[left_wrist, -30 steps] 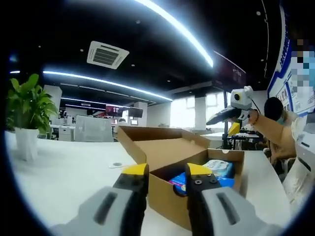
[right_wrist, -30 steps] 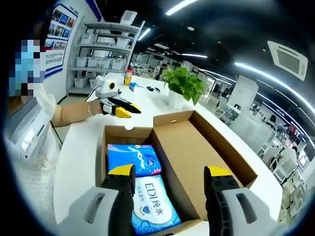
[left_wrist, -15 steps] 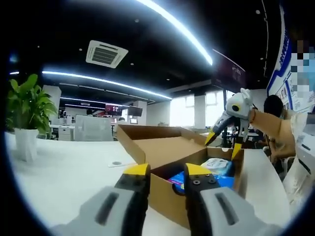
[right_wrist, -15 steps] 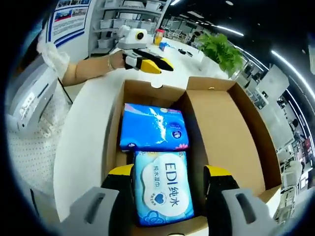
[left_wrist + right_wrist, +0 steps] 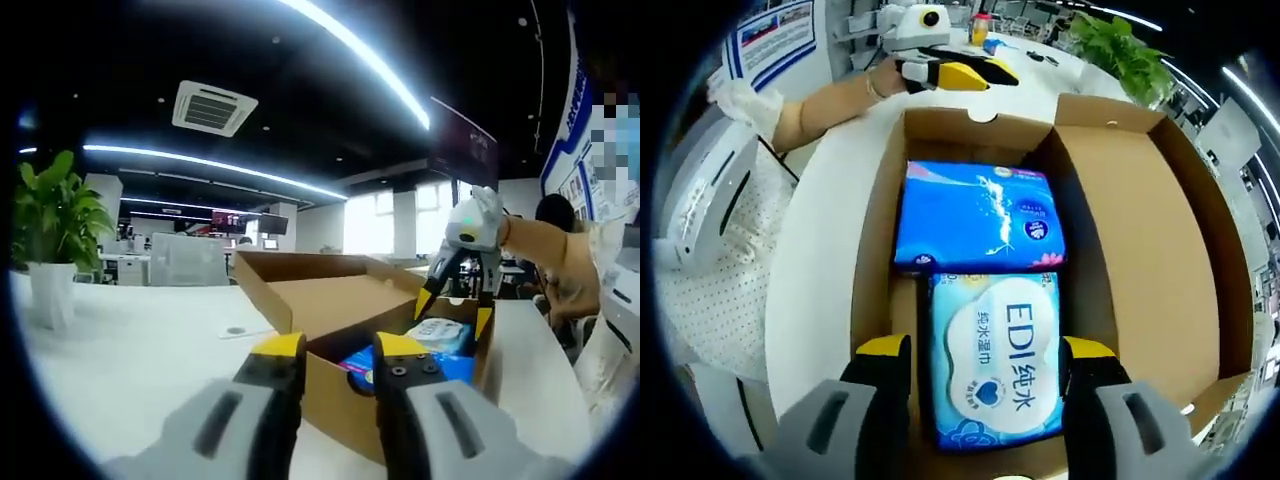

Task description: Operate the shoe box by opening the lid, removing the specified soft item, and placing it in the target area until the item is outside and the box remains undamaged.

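One white table [image 5: 130, 350] carries one open cardboard shoe box [image 5: 1140, 230], lid folded back. Inside lie two soft packs: a dark blue pack [image 5: 975, 215] and a light blue wipes pack [image 5: 1000, 365], touching end to end. The right gripper [image 5: 985, 360] spreads wide astride the wipes pack, gripping nothing. The left gripper [image 5: 335, 350] hovers outside the box, narrowly parted, empty. One potted plant [image 5: 55, 230] stands well apart.

Open shoe box [image 5: 880, 200], lid [image 5: 1140, 230] folded aside, two packs [image 5: 995, 370] filling floor, walls close.
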Available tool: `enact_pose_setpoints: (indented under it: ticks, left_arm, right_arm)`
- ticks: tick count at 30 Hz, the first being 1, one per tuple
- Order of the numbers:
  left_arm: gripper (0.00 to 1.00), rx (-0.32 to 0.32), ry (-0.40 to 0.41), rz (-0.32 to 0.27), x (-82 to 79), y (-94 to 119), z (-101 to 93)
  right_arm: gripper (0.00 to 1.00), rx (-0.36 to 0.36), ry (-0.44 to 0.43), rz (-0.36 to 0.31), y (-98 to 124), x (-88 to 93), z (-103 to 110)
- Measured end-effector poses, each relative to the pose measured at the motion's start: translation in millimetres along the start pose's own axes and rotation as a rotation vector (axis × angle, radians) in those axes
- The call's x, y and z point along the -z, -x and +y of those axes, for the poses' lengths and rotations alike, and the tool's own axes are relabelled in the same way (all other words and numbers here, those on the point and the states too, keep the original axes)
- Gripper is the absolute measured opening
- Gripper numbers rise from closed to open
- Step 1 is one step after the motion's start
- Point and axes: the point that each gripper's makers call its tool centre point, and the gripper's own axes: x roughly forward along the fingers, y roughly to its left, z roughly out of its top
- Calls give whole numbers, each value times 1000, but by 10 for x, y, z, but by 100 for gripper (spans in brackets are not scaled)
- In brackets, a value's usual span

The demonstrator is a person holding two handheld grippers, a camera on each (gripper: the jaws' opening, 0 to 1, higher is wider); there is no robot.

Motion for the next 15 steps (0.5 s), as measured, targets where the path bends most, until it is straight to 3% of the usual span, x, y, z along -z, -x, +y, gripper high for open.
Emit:
enact_pose_setpoints:
  ticks: [10, 15]
  left_arm:
    - [27, -6, 3, -5, -26, 23, 9]
    - [26, -5, 6, -8, -37, 27, -4]
  right_arm:
    - [64, -46, -23, 134, -171, 196, -68]
    - [64, -79, -24, 159, -242, 234, -33]
